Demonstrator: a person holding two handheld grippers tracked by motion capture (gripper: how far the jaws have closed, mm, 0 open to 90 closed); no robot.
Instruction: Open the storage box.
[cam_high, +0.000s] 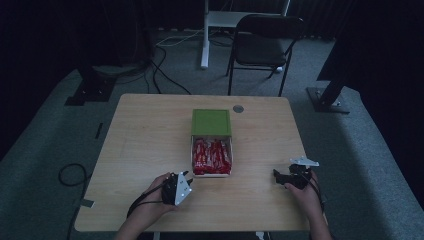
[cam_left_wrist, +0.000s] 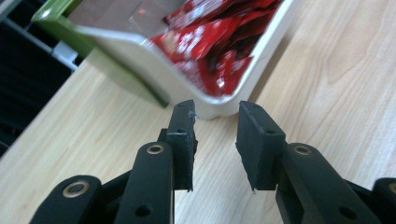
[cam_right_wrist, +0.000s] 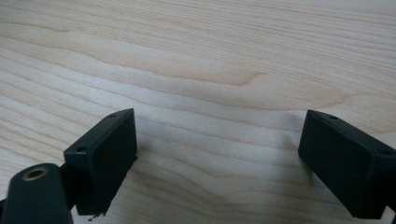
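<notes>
A white box holding several red packets sits mid-table, its green lid lying flat behind it. My left gripper rests just short of the box's near left corner. In the left gripper view its jaws stand a narrow gap apart with nothing between them, pointing at the box's white rim and the red packets. My right gripper lies at the table's right, away from the box. Its jaws stand wide open over bare wood.
The wooden table has a round grey grommet near its far edge. A black folding chair and a white stand are on the carpet beyond. Cables trail on the floor at left.
</notes>
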